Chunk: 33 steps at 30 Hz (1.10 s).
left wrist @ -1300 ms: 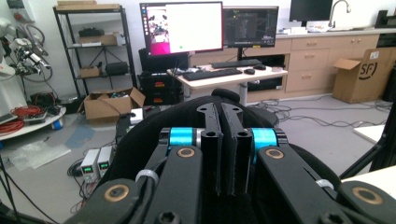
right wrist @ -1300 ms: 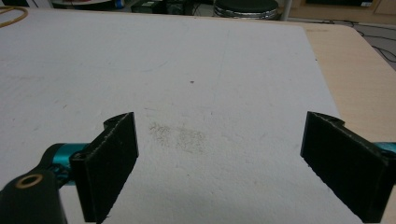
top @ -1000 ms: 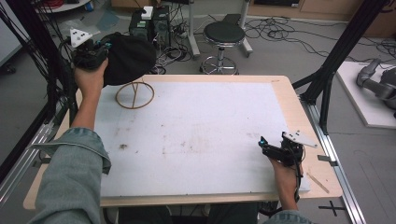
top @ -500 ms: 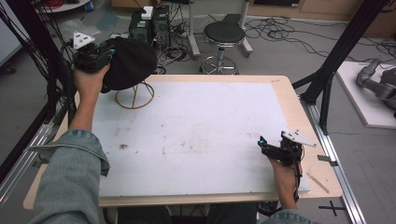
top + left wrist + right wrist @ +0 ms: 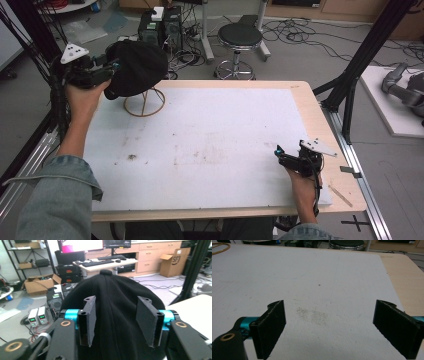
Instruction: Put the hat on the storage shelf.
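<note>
While left hand-held gripper clamps black hat over wire stand, right hand-held gripper rests agape.

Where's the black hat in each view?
High view: black hat at upper left, on the wire stand, left gripper at its side.
Left gripper view: hat at centre, between the jaws.
Right gripper view: the hat is not in this picture.
Shared landmark: the white table mat.
</note>
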{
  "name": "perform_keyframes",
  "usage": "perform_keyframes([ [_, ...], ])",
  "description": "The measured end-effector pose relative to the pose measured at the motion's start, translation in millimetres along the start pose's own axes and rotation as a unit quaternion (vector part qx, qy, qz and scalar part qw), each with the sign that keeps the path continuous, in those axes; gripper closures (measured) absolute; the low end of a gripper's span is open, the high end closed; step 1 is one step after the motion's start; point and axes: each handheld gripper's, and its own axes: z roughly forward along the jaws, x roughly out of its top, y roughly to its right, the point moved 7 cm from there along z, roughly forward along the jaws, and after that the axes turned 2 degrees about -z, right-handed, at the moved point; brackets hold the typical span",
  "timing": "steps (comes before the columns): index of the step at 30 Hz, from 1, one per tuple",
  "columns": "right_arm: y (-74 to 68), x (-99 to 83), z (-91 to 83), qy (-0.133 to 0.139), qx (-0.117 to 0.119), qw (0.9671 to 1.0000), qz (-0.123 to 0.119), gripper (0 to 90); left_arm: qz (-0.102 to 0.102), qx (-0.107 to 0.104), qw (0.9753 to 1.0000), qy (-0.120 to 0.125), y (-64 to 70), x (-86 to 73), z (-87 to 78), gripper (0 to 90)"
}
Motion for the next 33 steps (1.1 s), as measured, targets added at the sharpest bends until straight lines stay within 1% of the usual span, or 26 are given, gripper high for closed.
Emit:
perform_keyframes([
  [1, -1.3, 0.0, 0.2, -0.002, 0.002, 1.0, 0.0, 10.9, 0.0, -0.006, 1.0, 0.0, 1.5, -1.4, -3.9, 46.2],
  [3, -1.9, 0.4, 0.3, 0.0, 0.001, 1.0, -0.003, 10.9, 0.002, -0.015, 0.9999, -0.004, 4.1, -5.1, -11.8, 44.9],
  [5, -2.1, 0.4, 0.2, 0.0, 0.001, 1.0, -0.003, 10.9, 0.002, -0.021, 0.9998, -0.002, 7.0, -8.2, -18.9, 43.7],
  [7, -2.1, 0.9, 0.1, 0.001, 0.0, 1.0, -0.003, 10.9, -0.001, -0.029, 0.9996, -0.002, 11.7, -13.0, -26.9, 39.4],
  [9, -2.5, 1.1, 0.1, 0.001, 0.0, 1.0, -0.002, 10.9, -0.001, -0.031, 0.9995, -0.002, 13.9, -14.7, -29.5, 37.8],
  [11, -4.1, 2.0, 1.1, 0.001, 0.001, 1.0, 0.0, 10.9, 0.001, -0.043, 0.999, -0.01, 21.8, -20.6, -36.2, 36.8],
  [12, -4.1, 2.0, 1.1, 0.001, 0.001, 1.0, 0.0, 10.9, 0.001, -0.043, 0.999, -0.01, 21.8, -20.6, -36.2, 35.8],
  [13, -5.7, 2.4, 2.7, 0.0, 0.001, 1.0, -0.002, 10.9, 0.004, -0.049, 0.9987, -0.008, 27.9, -24.3, -40.3, 35.3],
  [15, -7.7, 2.9, 3.9, -0.001, 0.002, 1.0, -0.005, 11.0, 0.005, -0.057, 0.9983, -0.006, 34.5, -28.4, -44.6, 34.3],
  [16, -8.5, 3.3, 4.0, 0.0, 0.003, 1.0, -0.009, 10.9, 0.005, -0.057, 0.9983, -0.006, 34.5, -28.4, -44.6, 33.4],
  [21, -12.0, 4.5, 4.0, 0.001, 0.006, 0.9999, -0.01, 11.0, 0.007, -0.072, 0.9974, -0.006, 49.8, -41.2, -54.5, 30.1],
  [22, -12.0, 4.5, 4.0, 0.001, 0.006, 0.9999, -0.01, 11.0, 0.008, -0.073, 0.9973, -0.008, 51.1, -43.2, -55.7, 30.1],
  [23, -12.2, 4.6, 4.4, 0.001, 0.005, 0.9999, -0.011, 11.0, 0.011, -0.072, 0.9973, -0.008, 54.3, -48.4, -58.6, 28.9],
  [24, -12.2, 4.6, 4.4, 0.001, 0.005, 0.9999, -0.011, 11.0, 0.011, -0.072, 0.9973, -0.008, 54.3, -48.4, -58.6, 28.4],
  [28, -12.8, 5.1, 5.4, 0.002, 0.006, 0.9999, -0.013, 11.0, 0.006, -0.067, 0.9977, -0.008, 58.1, -60.4, -64.8, 27.1],
  [29, -13.4, 5.0, 5.4, 0.001, 0.007, 0.9999, -0.012, 11.0, 0.001, -0.07, 0.9975, -0.007, 60.5, -68.5, -68.3, 26.0],
  [30, -13.3, 5.0, 5.5, 0.001, 0.006, 0.9999, -0.014, 11.0, 0.001, -0.07, 0.9975, -0.007, 60.5, -68.5, -68.3, 25.9],
  [32, -13.6, 4.8, 5.5, 0.0, 0.007, 0.9999, -0.013, 11.0, -0.001, -0.07, 0.9975, -0.01, 62.9, -77.0, -71.5, 25.6],
  [33, -13.5, 4.8, 5.6, 0.0, 0.007, 0.9999, -0.013, 10.9, -0.005, -0.072, 0.9973, -0.012, 64.9, -85.3, -74.0, 25.6],
])
